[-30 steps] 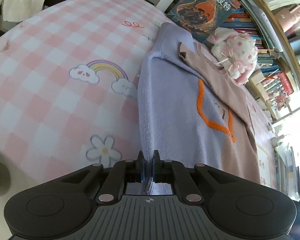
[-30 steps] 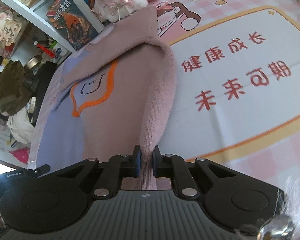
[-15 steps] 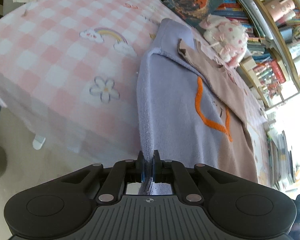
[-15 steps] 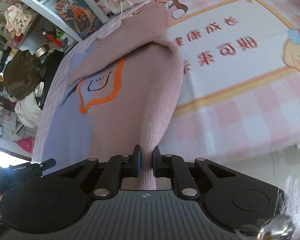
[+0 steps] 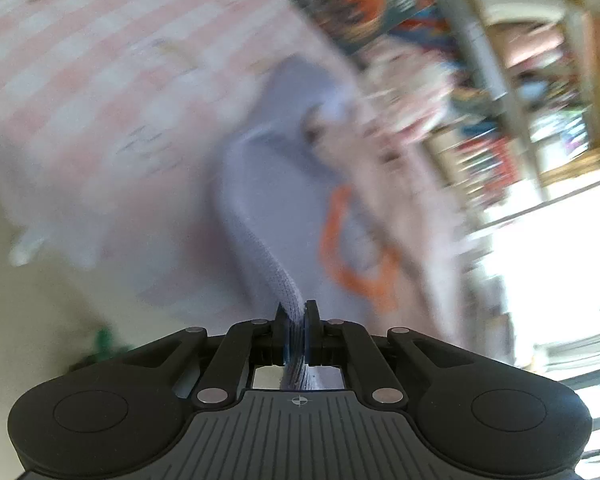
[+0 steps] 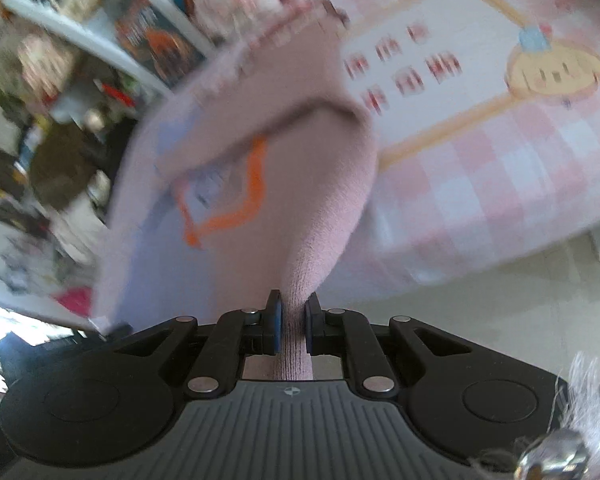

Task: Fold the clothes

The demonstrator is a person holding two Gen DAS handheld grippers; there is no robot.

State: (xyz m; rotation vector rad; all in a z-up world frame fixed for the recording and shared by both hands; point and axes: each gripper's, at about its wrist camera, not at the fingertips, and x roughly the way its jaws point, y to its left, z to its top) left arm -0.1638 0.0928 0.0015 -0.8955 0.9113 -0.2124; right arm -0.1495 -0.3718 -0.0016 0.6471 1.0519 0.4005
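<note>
Both grippers had drawn back from the bed since the earlier frames: more of the pale floor (image 5: 40, 300) and the bed's edge now showed beneath each, and both views had gone blurred. The left gripper (image 5: 298, 320) remained clamped on the lilac side of the sweater (image 5: 268, 184), the knit bunched between its nearly closed jaws. The right gripper (image 6: 293, 316) likewise kept its narrow hold on the pink side of the same sweater (image 6: 320, 184). The garment stretched from both grippers back onto the pink checked bedsheet (image 5: 80, 60), its orange outline (image 6: 236, 204) lying between the two colour halves.

The left view alone showed the bookshelf (image 5: 520, 120) beyond the sweater and a bright window area at right. The right view alone showed the printed panel (image 6: 440, 68) on the sheet with red characters and a yellow cartoon figure, a cluttered shelf (image 6: 80, 92) at left, and a white furry cuff at the lower right corner.
</note>
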